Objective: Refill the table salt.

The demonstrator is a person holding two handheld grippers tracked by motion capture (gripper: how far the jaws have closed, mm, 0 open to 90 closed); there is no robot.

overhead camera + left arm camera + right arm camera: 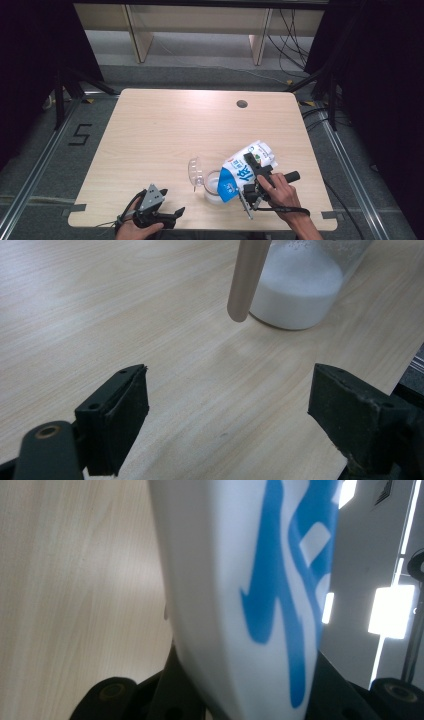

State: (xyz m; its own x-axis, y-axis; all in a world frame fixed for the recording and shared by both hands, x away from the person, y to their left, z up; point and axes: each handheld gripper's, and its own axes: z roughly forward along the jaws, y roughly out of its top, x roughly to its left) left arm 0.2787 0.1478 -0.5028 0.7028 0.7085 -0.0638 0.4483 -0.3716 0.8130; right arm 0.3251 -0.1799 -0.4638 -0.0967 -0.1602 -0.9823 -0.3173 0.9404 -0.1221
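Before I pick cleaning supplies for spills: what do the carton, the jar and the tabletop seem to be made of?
Carton: likely coated paperboard, glossy white with blue print. Jar: clear glass or plastic, can't tell which; white contents show through. Tabletop: pale wood-grain surface, matte, probably laminate.

Milk carton (245, 170): white, blue print, tipped spout-down over the jar. Jar (214, 186): clear glass, upright, partly filled with milk, near bench's front edge.

A pale wood-grain desk (165, 130) fills the middle of the frame, with a round cable hole (242, 104) toward its upper right. A clear jar (214, 186) (white contents inside) stands at lower centre.
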